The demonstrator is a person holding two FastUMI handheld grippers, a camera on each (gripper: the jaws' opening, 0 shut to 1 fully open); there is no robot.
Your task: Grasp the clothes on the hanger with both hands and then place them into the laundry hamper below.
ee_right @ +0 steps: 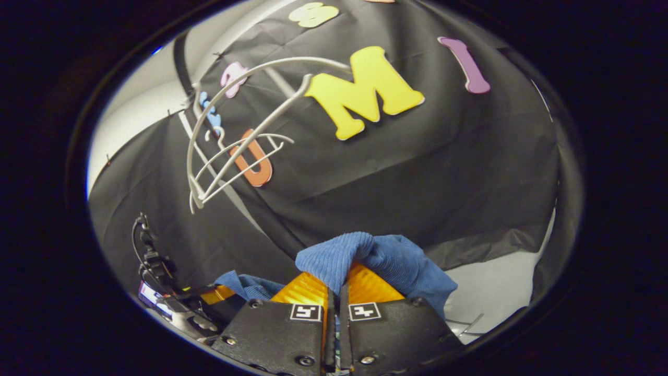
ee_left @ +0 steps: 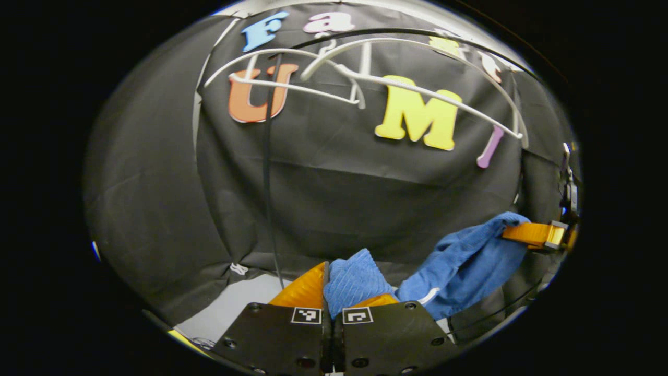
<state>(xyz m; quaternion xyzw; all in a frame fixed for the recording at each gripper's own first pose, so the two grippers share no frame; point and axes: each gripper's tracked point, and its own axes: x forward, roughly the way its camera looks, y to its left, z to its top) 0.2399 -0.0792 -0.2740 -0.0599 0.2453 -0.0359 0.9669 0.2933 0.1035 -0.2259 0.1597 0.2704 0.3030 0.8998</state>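
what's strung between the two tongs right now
The blue garment spans from the left tongs to the right tongs, seen in the left gripper view; nothing else lies between.

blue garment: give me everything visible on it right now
The blue garment is soft ribbed or corduroy-like cloth, bunched and creased. It is off the white hangers, which hang bare above it against the black wall. The left gripper pinches one bunched end; the right gripper pinches another fold. In the left gripper view the cloth sags between the two grips, with a thin white trim near its lower edge.
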